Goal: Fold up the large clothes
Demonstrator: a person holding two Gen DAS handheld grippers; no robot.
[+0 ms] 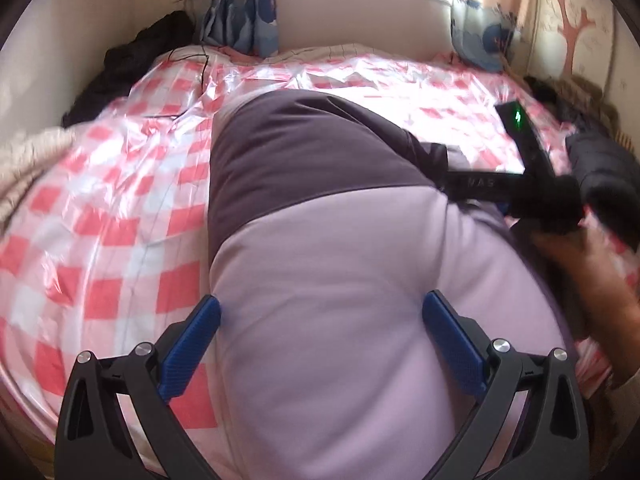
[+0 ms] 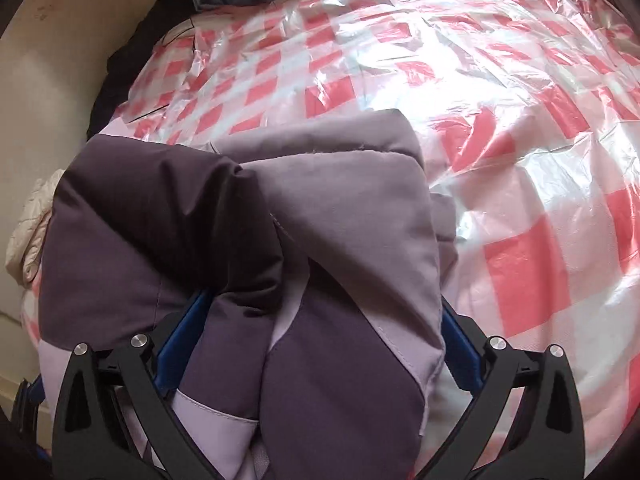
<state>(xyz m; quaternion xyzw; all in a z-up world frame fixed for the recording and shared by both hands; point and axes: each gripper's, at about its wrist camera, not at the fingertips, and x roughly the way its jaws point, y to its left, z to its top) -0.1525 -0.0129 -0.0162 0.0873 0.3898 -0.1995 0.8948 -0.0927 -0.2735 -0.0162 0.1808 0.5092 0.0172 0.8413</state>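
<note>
A padded jacket [image 1: 320,264], lilac with dark purple panels, lies on the bed. In the left wrist view my left gripper [image 1: 322,302] is open, its blue pads [image 1: 200,344] straddling the jacket's lilac part. At the jacket's right side a hand [image 1: 580,276] holds my right gripper [image 1: 446,170]. In the right wrist view the jacket [image 2: 200,220] is bunched in folds, and my right gripper [image 2: 322,300] stands open with a thick fold lying between its fingers. That fold hides most of both blue pads [image 2: 180,340].
A red-and-white checked plastic sheet [image 1: 112,208] covers the bed. Dark clothes [image 1: 136,64] lie at the back left, a dark jacket [image 1: 600,168] at the right edge, a beige padded garment [image 1: 24,160] at the left. Blue-flowered pillows [image 1: 252,16] lean on the headboard. A black cable [image 1: 200,68] crosses the sheet.
</note>
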